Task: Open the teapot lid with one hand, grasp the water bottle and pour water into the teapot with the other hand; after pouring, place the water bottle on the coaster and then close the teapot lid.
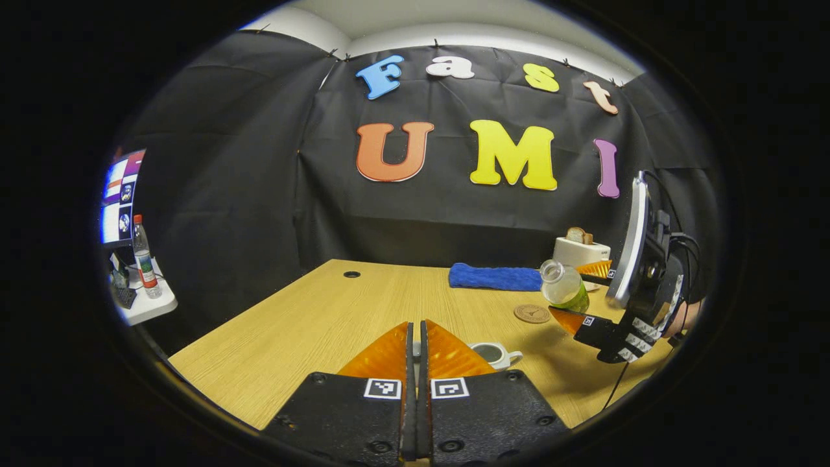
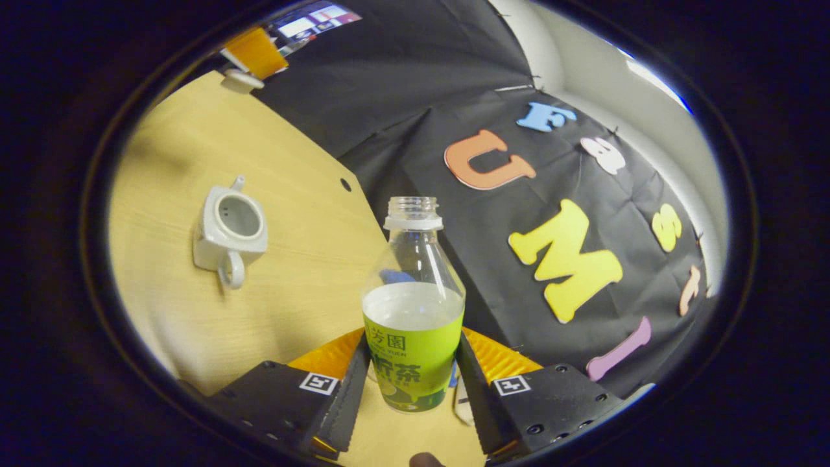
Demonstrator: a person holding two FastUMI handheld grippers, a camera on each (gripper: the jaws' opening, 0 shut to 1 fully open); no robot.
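Black cloth is backing a pale wooden table [image 1: 311,318]. Going left to right in the left gripper view, the left gripper [image 1: 415,353] is hanging with its fingers closed together; what they pinch cannot be told here, though in the right gripper view a small lid [image 2: 243,80] is sitting at its tips. The teapot [image 2: 230,233] is standing open below. Next comes a blue towel [image 1: 494,277], then the coaster [image 1: 532,313], then a toaster [image 1: 580,250]. The right gripper [image 2: 410,379] is clamping the water bottle [image 2: 413,311], uncapped and tipping toward the pot. Pouring seems to be the step in hand; the mouth probably needs bringing over the opening, apparently unobstructed.
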